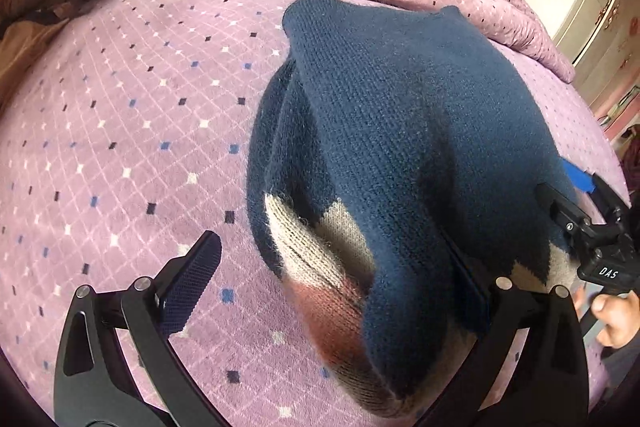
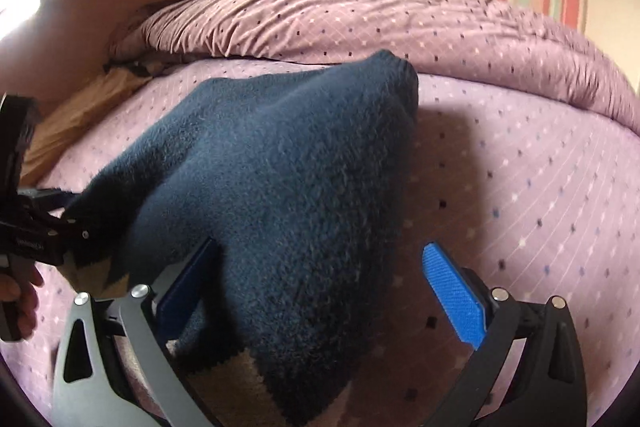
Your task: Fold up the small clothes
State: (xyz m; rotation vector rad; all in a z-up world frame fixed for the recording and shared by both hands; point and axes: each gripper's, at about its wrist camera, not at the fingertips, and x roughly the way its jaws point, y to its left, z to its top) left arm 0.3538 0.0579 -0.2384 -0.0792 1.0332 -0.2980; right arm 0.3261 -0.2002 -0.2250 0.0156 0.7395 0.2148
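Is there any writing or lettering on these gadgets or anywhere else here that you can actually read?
"DAS": white letters on the black body of the right gripper, seen from the left wrist camera.
White lettering on the left gripper in the right wrist view: too blurred to read.
Red emblems on the cabinet: not legible.

The white letters "DAS" are printed on the black body of the right gripper (image 1: 576, 187) (seen at the right edge of the left wrist view). White lettering is also carried by the left gripper (image 2: 60, 223), but it cannot be read.
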